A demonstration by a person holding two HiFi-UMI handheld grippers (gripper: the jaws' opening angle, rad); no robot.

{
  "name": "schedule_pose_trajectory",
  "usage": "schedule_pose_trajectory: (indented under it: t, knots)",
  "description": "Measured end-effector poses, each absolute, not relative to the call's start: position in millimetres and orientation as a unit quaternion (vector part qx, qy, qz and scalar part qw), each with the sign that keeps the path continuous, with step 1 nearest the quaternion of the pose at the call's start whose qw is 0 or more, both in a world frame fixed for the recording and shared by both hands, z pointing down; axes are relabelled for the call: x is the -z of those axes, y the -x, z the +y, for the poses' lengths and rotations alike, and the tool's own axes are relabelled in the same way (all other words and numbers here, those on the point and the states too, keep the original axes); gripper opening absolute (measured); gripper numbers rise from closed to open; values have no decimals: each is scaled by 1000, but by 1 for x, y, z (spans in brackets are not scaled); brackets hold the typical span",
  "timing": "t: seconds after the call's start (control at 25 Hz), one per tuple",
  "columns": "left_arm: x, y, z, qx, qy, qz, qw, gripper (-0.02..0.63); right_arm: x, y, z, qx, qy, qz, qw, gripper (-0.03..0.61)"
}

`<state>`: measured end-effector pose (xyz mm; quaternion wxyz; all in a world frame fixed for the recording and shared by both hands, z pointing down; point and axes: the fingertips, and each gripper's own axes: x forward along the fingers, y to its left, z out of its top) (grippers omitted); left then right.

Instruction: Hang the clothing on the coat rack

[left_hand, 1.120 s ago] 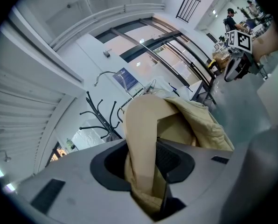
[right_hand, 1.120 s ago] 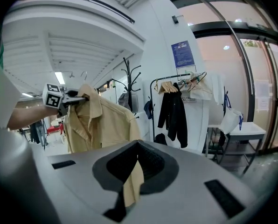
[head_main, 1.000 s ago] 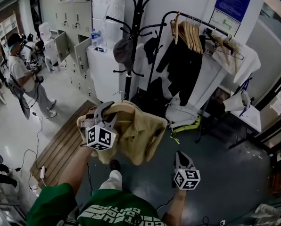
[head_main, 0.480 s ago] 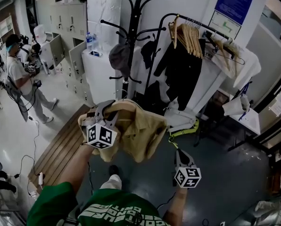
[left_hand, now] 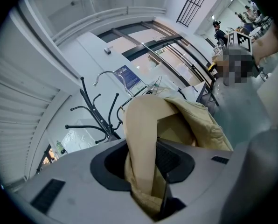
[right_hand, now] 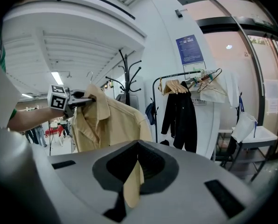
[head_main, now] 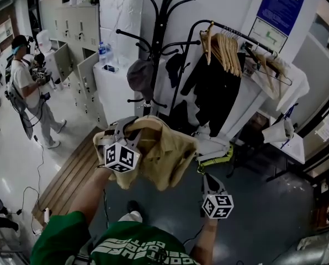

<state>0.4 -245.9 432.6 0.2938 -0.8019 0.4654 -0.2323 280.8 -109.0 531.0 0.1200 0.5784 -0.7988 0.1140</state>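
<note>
A tan shirt (head_main: 164,153) hangs in the air in front of me, its collar up. My left gripper (head_main: 126,127) is shut on the shirt's collar end; in the left gripper view tan cloth (left_hand: 190,120) fills that gripper (left_hand: 153,171), with a metal hanger hook (left_hand: 106,76) above it. My right gripper (head_main: 204,176) sits lower right, shut on a thin strip of the shirt (right_hand: 111,120) that runs between its jaws (right_hand: 132,176). The black coat rack (head_main: 159,37) stands just beyond the shirt, with curved pegs (right_hand: 129,78) and a grey hat (head_main: 139,76) on one.
A garment rail (head_main: 231,32) with wooden hangers and a black jacket (head_main: 214,76) stands right of the rack. White cabinet (head_main: 117,76) and lockers (head_main: 81,21) lie behind on the left. A person (head_main: 26,93) stands far left. Wooden boards (head_main: 76,170) lie on the floor.
Both grippers and the shirt have drawn slightly closer to the coat rack. Both grips are unchanged.
</note>
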Motion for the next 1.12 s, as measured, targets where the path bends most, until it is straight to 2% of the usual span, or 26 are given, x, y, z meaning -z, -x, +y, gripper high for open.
schedule_pose_trajectory:
  t: [1.12]
  knots:
    - [-447, 35, -359, 237, 824, 420, 297, 135, -529, -180, -223, -105, -565, -808, 131, 9]
